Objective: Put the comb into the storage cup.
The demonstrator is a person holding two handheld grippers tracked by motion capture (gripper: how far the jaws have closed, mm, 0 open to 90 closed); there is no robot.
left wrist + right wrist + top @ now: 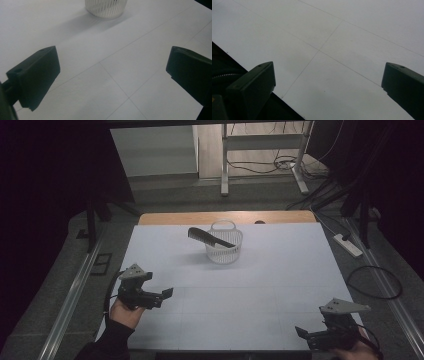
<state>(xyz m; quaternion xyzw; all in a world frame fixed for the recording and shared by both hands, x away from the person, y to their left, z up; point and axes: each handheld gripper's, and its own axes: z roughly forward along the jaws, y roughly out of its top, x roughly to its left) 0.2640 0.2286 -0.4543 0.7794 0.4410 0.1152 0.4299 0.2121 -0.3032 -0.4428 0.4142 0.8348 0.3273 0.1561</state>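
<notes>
I had both sets of fingers spread with nothing between them, the left gripper (161, 296) near the left edge of the surface (270, 270) and the right gripper (306, 334) at the near right corner. The black comb (210, 238) lay tilted across the rim of the white slatted basket (223, 251) toward the far middle, well apart from both. I judged that a clumsy reach could tip the light basket or flick the overhanging comb off.

Black comb (211, 238) tilted across white basket (223, 251) rim

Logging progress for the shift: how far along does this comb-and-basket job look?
Looks done: the comb lies across the basket rim, one end inside. In hand: nothing; the left tool and right tool are open, near the table front edge. What's left is unclear.
</notes>
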